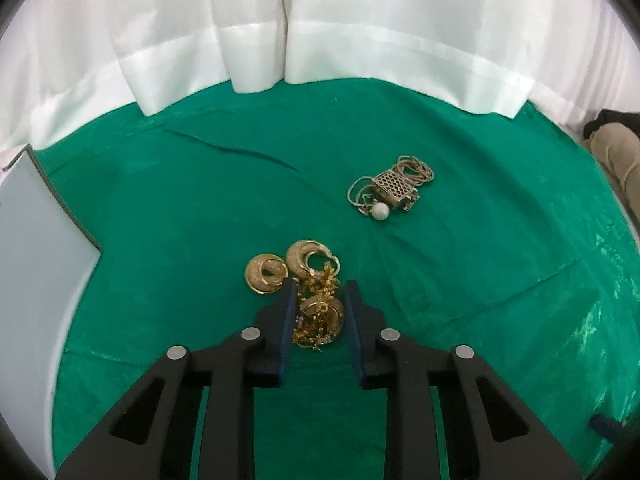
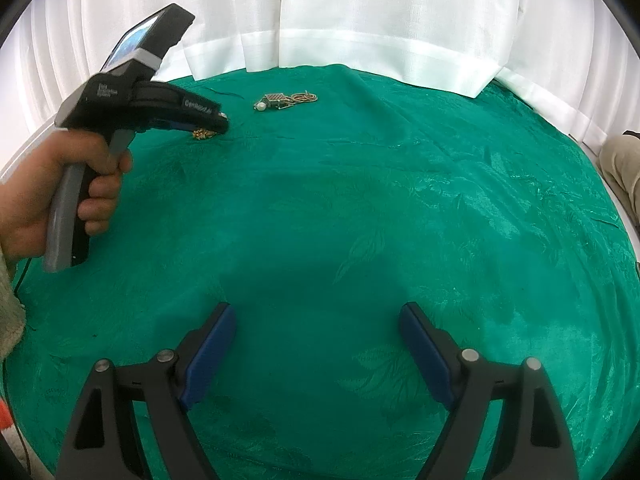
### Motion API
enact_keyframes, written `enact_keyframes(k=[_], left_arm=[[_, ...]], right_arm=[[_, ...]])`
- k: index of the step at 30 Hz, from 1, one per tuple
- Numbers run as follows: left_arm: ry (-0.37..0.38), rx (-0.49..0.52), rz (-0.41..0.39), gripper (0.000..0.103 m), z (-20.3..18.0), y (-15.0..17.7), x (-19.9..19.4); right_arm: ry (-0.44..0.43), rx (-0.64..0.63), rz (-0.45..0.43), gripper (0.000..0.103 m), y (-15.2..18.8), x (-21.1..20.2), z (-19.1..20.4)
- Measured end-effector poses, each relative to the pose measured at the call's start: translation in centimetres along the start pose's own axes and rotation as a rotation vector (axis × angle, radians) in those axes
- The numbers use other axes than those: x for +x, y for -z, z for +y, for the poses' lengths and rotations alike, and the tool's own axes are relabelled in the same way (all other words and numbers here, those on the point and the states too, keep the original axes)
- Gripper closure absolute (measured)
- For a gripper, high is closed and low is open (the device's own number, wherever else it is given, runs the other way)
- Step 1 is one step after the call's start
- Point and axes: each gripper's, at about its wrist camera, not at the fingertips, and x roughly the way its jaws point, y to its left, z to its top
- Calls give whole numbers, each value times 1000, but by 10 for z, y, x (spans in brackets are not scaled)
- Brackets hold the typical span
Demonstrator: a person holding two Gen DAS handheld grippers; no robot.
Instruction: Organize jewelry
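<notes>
A heap of gold jewelry lies on the green cloth, with two round gold earrings just beyond it. My left gripper reaches down over the heap, and its blue pads sit tight against the gold tangle on both sides. A paler chain bundle with a lattice pendant and a pearl lies farther off to the right. In the right wrist view a hand holds the left gripper over the gold heap, and the chain bundle lies beyond. My right gripper stands open over bare cloth.
White curtains hang along the far edge of the table. A flat white panel stands at the left. A person's beige trouser leg shows at the right edge. The cloth is wrinkled.
</notes>
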Motion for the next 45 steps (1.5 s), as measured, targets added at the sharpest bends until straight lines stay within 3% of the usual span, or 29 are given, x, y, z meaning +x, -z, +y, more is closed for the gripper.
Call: enact_keyframes(k=[6, 13, 19, 21, 23, 26, 32, 35, 39, 41, 45], left_arm=[[19, 7, 15, 81, 5, 15, -15], [68, 4, 82, 81, 33, 74, -72], [64, -36, 106, 78, 58, 125, -109], [61, -35, 106, 64, 62, 132, -112], [74, -32, 86, 22, 66, 137, -116], [63, 3, 67, 13, 65, 144, -117], [1, 92, 43, 6, 52, 150, -109], [-12, 71, 32, 5, 54, 152, -111], [-21, 50, 27, 5, 58, 153, -112], [-24, 49, 26, 5, 59, 153, -112], [-22, 47, 23, 5, 57, 154, -111]], right_arm=[[-1, 1, 0, 17, 0, 0, 0], [0, 0, 0, 17, 0, 0, -1], [1, -1, 1, 17, 0, 1, -1], [-4, 2, 0, 17, 0, 1, -2], [-21, 13, 13, 17, 0, -1, -5], [-91, 72, 86, 17, -9, -9, -15], [-213, 166, 104, 17, -79, -19, -33], [-241, 258, 121, 17, -130, 9, -44], [-287, 358, 221, 17, -190, 87, -37], [-279, 351, 258, 18, -207, 119, -25], [-164, 369, 263, 18, -235, 168, 1]])
